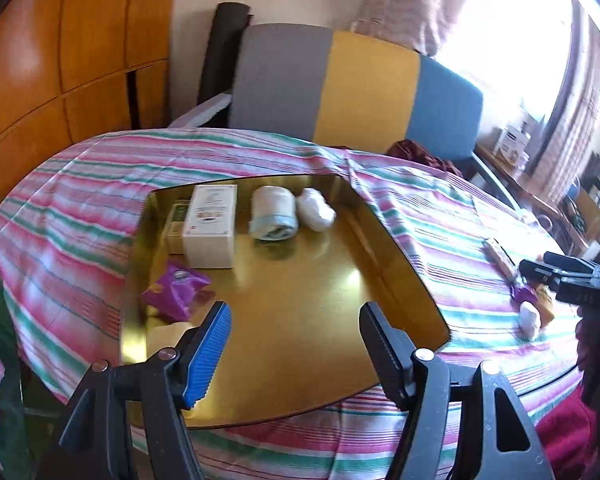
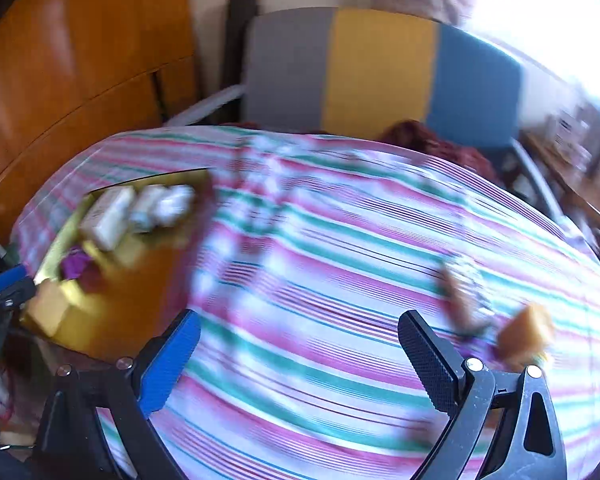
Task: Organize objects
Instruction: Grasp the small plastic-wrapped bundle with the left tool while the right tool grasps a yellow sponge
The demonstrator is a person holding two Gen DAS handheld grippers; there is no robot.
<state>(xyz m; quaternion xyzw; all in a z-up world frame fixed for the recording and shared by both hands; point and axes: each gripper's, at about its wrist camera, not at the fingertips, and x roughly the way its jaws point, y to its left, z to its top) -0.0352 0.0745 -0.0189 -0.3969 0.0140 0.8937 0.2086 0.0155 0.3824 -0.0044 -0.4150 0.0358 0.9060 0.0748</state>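
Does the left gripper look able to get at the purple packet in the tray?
Probably yes: the left gripper is open and empty over the tray, and the purple packet lies uncovered just beside its blue finger.

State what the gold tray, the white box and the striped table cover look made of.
Gold tray: likely polished metal or metallised board; mirror-like glare. White box: matte printed cardboard, crisp folded edges. Striped table cover: woven fabric; it wrinkles and drapes.
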